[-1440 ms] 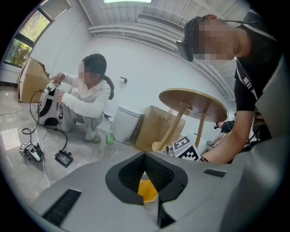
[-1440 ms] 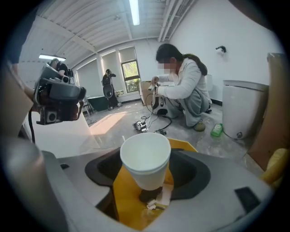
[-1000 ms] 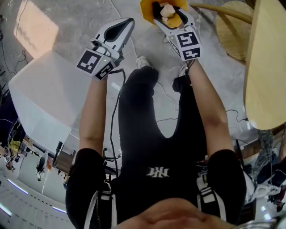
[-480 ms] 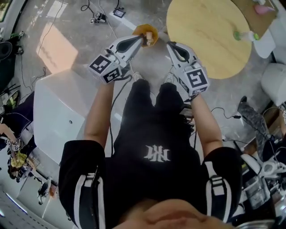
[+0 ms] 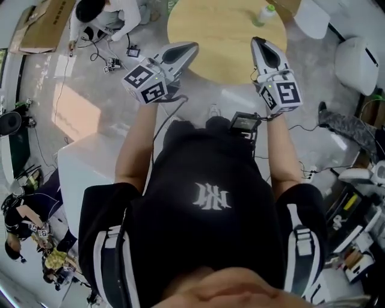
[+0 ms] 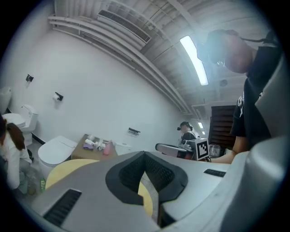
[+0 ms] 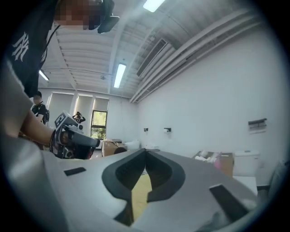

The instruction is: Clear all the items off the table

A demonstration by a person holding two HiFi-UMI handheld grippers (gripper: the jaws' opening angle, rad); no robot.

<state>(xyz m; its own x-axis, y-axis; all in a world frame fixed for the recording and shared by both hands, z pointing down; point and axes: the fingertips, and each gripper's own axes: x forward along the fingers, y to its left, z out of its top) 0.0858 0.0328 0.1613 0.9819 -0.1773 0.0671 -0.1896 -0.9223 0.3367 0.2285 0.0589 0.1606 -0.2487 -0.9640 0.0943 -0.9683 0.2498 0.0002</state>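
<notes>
The round wooden table (image 5: 222, 36) lies at the top of the head view, with a small green-capped bottle (image 5: 264, 13) standing near its far edge. My left gripper (image 5: 191, 47) is held over the table's near left rim, jaws shut and empty. My right gripper (image 5: 257, 41) hovers over the near right rim, also shut with nothing in it. In the left gripper view the jaws (image 6: 145, 154) meet tip to tip, with the yellow tabletop (image 6: 68, 167) behind them. The right gripper view shows the same closed tips (image 7: 145, 153).
A person (image 5: 102, 15) crouches on the floor at the upper left, beside cables and a cardboard box (image 5: 45, 24). White furniture (image 5: 78, 174) stands to my left. White seats (image 5: 358, 63) stand on the right. A brown box with small bottles (image 6: 97, 144) sits by the far wall.
The head view has swung up from the orange bin on the floor to the round table. Both grippers have risen towards the table. The right jaws have closed empty.
</notes>
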